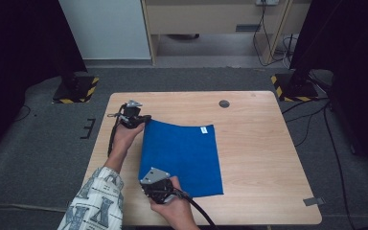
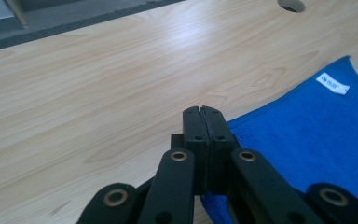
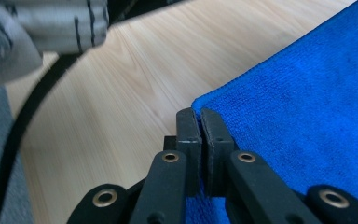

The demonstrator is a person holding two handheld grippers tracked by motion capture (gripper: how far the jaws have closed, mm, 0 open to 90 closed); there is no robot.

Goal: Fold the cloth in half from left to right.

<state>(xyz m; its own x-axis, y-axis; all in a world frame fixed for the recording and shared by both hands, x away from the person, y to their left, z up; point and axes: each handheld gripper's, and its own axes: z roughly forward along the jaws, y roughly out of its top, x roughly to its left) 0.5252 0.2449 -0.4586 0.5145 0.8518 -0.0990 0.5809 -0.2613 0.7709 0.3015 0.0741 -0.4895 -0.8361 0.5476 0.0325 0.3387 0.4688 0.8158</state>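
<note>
Right now a blue cloth (image 1: 181,158) lies flat on the wooden table (image 1: 258,153), a little left of the middle, with a small white label (image 1: 204,130) near its far right corner. The left gripper (image 1: 141,120) sits at the cloth's far left corner, and in its own view the two black jaws are pressed together with the blue hem caught between them. The right gripper (image 1: 149,186) is at the near left corner, its jaws likewise clamped on the edge of the cloth there. A patterned sleeve (image 1: 96,203) comes in from the near side toward the left hand (image 1: 124,136). A round hole (image 1: 224,103) shows in the tabletop, far of the cloth.
</note>
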